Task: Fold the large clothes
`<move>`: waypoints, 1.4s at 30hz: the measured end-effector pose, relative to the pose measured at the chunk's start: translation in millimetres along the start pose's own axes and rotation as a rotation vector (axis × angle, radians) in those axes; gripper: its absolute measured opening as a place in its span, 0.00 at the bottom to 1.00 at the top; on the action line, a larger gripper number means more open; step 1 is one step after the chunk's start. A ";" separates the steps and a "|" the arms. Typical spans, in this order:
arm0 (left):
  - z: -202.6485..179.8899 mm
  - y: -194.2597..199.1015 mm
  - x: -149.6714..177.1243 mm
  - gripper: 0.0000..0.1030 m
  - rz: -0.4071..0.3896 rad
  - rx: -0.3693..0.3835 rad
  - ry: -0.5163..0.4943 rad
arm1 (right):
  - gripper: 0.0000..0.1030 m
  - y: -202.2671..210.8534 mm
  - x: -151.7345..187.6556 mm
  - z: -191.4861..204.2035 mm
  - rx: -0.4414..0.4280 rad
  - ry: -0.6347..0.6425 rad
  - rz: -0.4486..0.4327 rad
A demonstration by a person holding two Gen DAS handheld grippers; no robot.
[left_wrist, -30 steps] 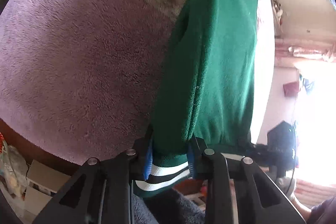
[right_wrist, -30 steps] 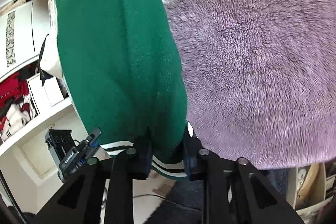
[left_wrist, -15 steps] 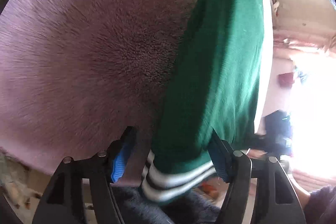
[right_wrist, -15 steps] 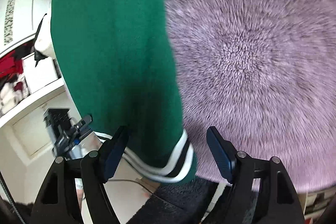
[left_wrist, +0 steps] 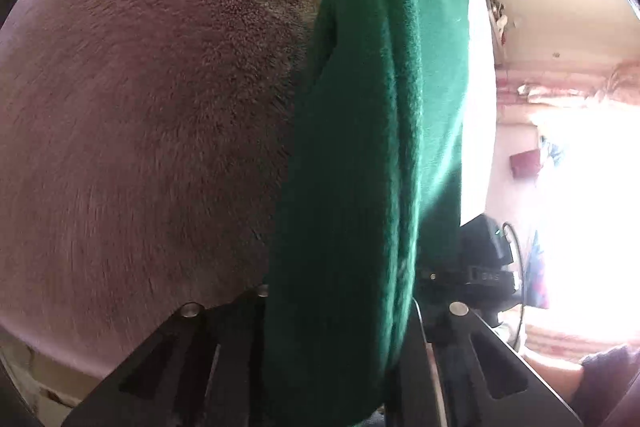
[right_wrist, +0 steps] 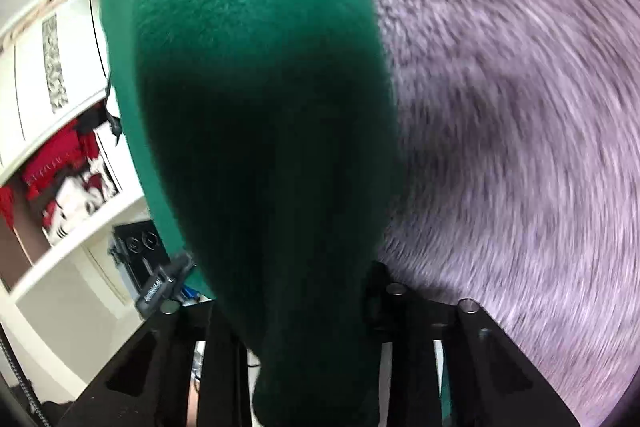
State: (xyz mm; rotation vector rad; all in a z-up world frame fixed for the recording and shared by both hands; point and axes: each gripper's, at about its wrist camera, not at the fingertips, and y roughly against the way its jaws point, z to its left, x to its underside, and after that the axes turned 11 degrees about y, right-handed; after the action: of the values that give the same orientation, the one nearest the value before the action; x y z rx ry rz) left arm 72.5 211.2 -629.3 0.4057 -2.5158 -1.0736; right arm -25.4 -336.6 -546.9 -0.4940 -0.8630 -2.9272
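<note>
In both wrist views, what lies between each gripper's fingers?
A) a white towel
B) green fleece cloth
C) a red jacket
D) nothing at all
B: the green fleece garment runs down between the fingers of the left gripper and of the right gripper, over the purple furry blanket.

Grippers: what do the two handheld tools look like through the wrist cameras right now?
Both are matte black. The left gripper and right gripper each have two angular fingers with triangular cut-outs and round silver bolt heads. A dark sleeve shows at the left view's lower right edge.
</note>
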 end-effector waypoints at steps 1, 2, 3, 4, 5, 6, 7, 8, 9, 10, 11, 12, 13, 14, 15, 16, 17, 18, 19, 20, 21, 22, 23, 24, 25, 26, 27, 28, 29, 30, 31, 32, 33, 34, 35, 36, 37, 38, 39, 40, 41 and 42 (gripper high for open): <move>-1.2 8.5 8.7 0.11 -0.003 0.006 0.001 | 0.22 8.1 10.4 4.4 -0.019 -0.009 -0.002; -6.8 21.3 22.3 0.11 0.005 0.016 0.006 | 0.20 16.8 21.5 10.5 -0.035 -0.012 0.004; -13.6 27.4 33.4 0.11 0.020 0.014 0.014 | 0.20 27.1 34.8 17.6 -0.045 -0.018 0.015; -22.0 36.0 48.7 0.11 0.036 0.009 0.025 | 0.20 37.6 48.3 23.4 -0.046 -0.027 0.039; -25.9 48.4 65.0 0.11 0.054 0.006 0.042 | 0.20 46.1 65.7 32.5 -0.044 -0.035 0.075; -28.8 58.3 75.8 0.11 0.067 -0.001 0.062 | 0.20 54.0 79.6 37.0 -0.049 -0.049 0.101; -32.9 68.9 84.5 0.11 0.081 -0.003 0.081 | 0.20 60.5 93.7 43.8 -0.063 -0.068 0.132; -42.5 82.8 90.8 0.11 0.089 0.000 0.093 | 0.20 69.2 105.0 53.3 -0.082 -0.082 0.159; -52.5 94.6 89.8 0.11 0.082 -0.003 0.082 | 0.20 74.1 111.6 62.8 -0.100 -0.083 0.168; -67.5 105.8 82.1 0.11 0.071 0.002 0.053 | 0.20 82.9 114.3 74.4 -0.125 -0.082 0.165; -88.0 113.5 66.2 0.11 0.051 0.009 0.011 | 0.20 93.8 110.0 87.6 -0.151 -0.074 0.152; -101.8 121.1 53.8 0.11 0.027 0.012 -0.028 | 0.20 92.4 109.4 105.1 -0.166 -0.051 0.137; -118.0 128.0 34.2 0.12 0.003 0.029 -0.073 | 0.20 115.3 106.2 104.4 -0.173 -0.014 0.118; -131.4 133.3 12.1 0.12 -0.031 0.039 -0.113 | 0.20 127.8 82.7 121.6 -0.180 0.026 0.080; -143.3 133.1 -6.6 0.12 -0.060 0.036 -0.147 | 0.20 149.4 58.9 121.2 -0.190 0.051 0.048; -155.6 130.5 -29.2 0.12 -0.083 0.039 -0.188 | 0.20 159.1 34.4 135.3 -0.192 0.086 0.008; -167.1 124.5 -51.5 0.12 -0.104 0.038 -0.210 | 0.20 168.4 7.3 150.4 -0.177 0.119 -0.038; -179.2 114.4 -80.1 0.12 -0.123 0.031 -0.231 | 0.19 180.9 -28.0 159.9 -0.171 0.138 -0.072; -187.4 101.8 -108.2 0.12 -0.122 0.027 -0.252 | 0.19 188.6 -58.2 166.5 -0.160 0.151 -0.110; -192.4 88.7 -136.3 0.12 -0.129 0.001 -0.266 | 0.19 194.8 -91.2 168.5 -0.147 0.134 -0.149; -195.6 71.3 -155.3 0.13 -0.128 -0.022 -0.275 | 0.19 203.0 -116.2 172.4 -0.141 0.132 -0.159; -196.1 49.3 -183.7 0.13 -0.097 -0.044 -0.265 | 0.19 203.1 -144.9 169.9 -0.117 0.134 -0.172; -193.7 27.2 -207.3 0.13 -0.059 -0.077 -0.225 | 0.19 199.7 -170.5 162.1 -0.092 0.106 -0.171; -205.2 -9.6 -208.6 0.13 -0.025 -0.092 -0.184 | 0.19 196.8 -188.1 154.5 -0.083 0.085 -0.149; -197.8 -24.9 -224.0 0.15 0.027 -0.106 -0.132 | 0.19 189.3 -205.2 146.8 -0.064 0.063 -0.121; -198.3 -38.2 -227.7 0.15 0.062 -0.112 -0.104 | 0.19 183.8 -219.2 136.2 -0.045 0.022 -0.086; -192.0 -40.9 -226.7 0.16 0.082 -0.105 -0.087 | 0.21 178.4 -222.4 128.8 -0.037 0.006 -0.058; -184.4 -40.4 -223.7 0.18 0.097 -0.084 -0.071 | 0.22 177.9 -226.9 127.2 -0.025 0.000 -0.029; -181.2 -39.9 -226.8 0.18 0.099 -0.064 -0.064 | 0.22 180.2 -228.6 129.5 -0.015 0.005 -0.004; -182.1 -39.0 -234.1 0.19 0.101 -0.031 -0.055 | 0.23 176.4 -220.4 126.9 -0.014 0.013 0.015; -183.2 -32.5 -231.7 0.21 0.103 0.001 -0.043 | 0.23 177.9 -219.7 131.5 -0.019 0.018 0.027; -184.4 -24.0 -228.6 0.23 0.107 0.046 -0.037 | 0.25 177.9 -219.2 137.1 -0.027 0.016 0.038; -188.9 -17.0 -226.2 0.24 0.107 0.069 -0.040 | 0.29 175.5 -223.3 135.7 -0.035 0.009 0.043; -191.2 -11.4 -224.2 0.27 0.111 0.090 -0.044 | 0.33 175.6 -227.9 136.7 -0.051 -0.002 0.047; -196.2 -8.9 -226.2 0.31 0.113 0.103 -0.041 | 0.44 180.9 -227.2 143.8 -0.079 -0.014 0.049; -200.7 -5.1 -228.1 0.33 0.118 0.121 -0.034 | 0.53 179.8 -224.7 145.7 -0.098 -0.019 0.050; -204.4 0.0 -229.8 0.44 0.128 0.149 -0.030 | 0.57 183.1 -225.7 151.8 -0.109 -0.024 0.047; -204.6 4.0 -232.5 0.72 0.132 0.201 -0.025 | 0.64 186.0 -226.8 158.6 -0.107 -0.023 0.044; -208.9 8.2 -238.5 0.86 0.113 0.244 -0.014 | 0.69 189.0 -228.1 159.5 -0.100 -0.020 0.047; -211.0 15.1 -244.3 0.97 0.089 0.302 0.003 | 0.72 194.7 -231.7 161.9 -0.083 -0.009 0.054; -211.5 17.9 -251.9 0.97 0.068 0.326 0.016 | 0.75 197.5 -233.1 168.7 -0.065 0.003 0.056; -210.8 25.4 -259.5 0.97 0.037 0.330 0.024 | 0.77 194.1 -236.1 172.3 -0.062 0.004 0.048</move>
State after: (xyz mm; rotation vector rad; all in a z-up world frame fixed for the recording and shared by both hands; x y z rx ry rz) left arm 393.7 199.7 -534.1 0.4550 -2.6715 -0.6337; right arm 274.6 -417.7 -384.0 -0.5058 -0.7510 -2.9179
